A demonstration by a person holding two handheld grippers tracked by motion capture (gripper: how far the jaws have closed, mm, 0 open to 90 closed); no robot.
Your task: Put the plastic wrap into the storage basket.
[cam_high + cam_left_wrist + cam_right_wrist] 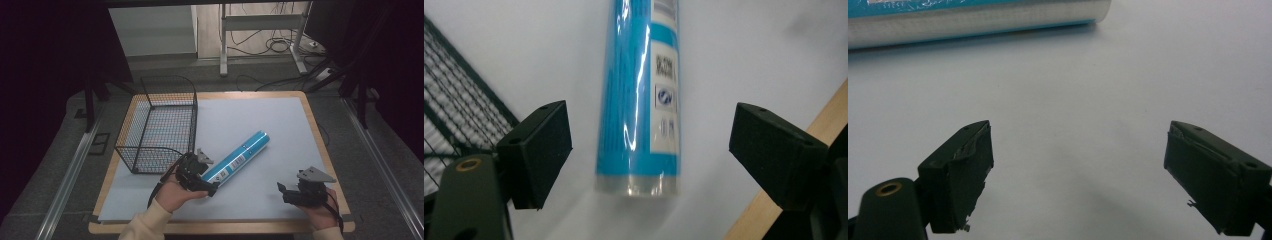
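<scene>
High view: tube (pixel 240 157) lies diagonally mid-table, basket (pixel 159 125) to its left. Left gripper view: my left tongs (pixel 649 145) spread astride its near end; looks rigid, glossy, slippery, so I'd grab mid-body. Right gripper view: right tongs (pixel 1078 175) spread, empty.

Cream sleeve (pixel 145 222) at the left wrist. Left claw (pixel 200 172) and right claw (pixel 295 192) black throughout, each topped by a grey three-cornered plate (pixel 316 174). Blocky black jaws with small screw holes; brass-ringed hole (pixel 468 164) on each frame. Black cable (pixel 156 192) trailing.
</scene>
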